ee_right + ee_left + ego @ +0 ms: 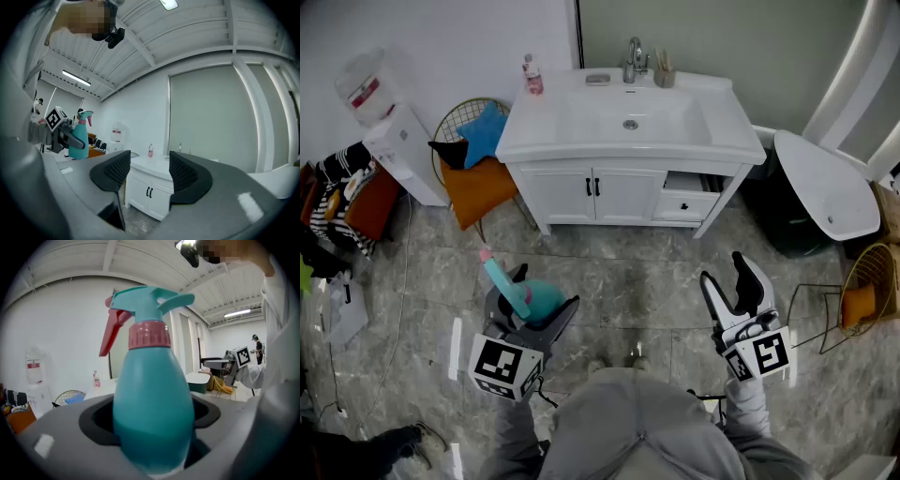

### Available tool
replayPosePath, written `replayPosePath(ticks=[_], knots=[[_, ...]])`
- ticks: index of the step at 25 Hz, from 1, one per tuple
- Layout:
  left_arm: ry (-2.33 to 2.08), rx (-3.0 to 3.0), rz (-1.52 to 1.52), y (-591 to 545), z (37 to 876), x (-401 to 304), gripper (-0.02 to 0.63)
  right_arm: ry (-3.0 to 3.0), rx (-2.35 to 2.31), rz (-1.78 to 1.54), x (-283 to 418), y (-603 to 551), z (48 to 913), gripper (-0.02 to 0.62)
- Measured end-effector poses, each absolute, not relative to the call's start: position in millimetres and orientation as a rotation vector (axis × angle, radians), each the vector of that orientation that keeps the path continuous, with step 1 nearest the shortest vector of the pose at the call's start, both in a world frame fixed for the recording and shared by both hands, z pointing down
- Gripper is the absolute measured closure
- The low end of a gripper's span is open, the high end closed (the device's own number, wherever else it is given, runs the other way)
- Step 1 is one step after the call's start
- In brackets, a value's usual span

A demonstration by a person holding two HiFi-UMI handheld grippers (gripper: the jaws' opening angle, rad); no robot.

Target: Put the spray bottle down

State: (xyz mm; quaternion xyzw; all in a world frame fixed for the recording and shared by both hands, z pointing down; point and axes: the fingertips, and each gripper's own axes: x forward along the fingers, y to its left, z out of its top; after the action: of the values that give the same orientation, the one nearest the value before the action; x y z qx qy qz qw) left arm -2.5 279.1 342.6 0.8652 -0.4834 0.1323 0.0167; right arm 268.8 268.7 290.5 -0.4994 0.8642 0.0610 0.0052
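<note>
Left claw (546, 289) upright around spray bottle (152, 394); right claw (147, 171) upright, agape.

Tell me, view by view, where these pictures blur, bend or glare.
Head view: even, soft light; the wide lens bows the white sink cabinet and the room edges. Left gripper view: round black vignette; the teal plastic spray bottle fills the frame, its base blurred. Right gripper view: fisheye curves the ceiling beams; a ceiling lamp glares at top; the dark fingers are fairly sharp.
</note>
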Motion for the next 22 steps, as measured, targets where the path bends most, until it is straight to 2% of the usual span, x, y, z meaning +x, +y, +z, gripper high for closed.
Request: replayPosePath(ticks=[22], knots=[[-1.499, 2.700, 0.413, 270.2, 340.4, -6.1, 0.146, 2.666, -1.530, 0.155, 265.7, 264.5, 286.5, 0.337]])
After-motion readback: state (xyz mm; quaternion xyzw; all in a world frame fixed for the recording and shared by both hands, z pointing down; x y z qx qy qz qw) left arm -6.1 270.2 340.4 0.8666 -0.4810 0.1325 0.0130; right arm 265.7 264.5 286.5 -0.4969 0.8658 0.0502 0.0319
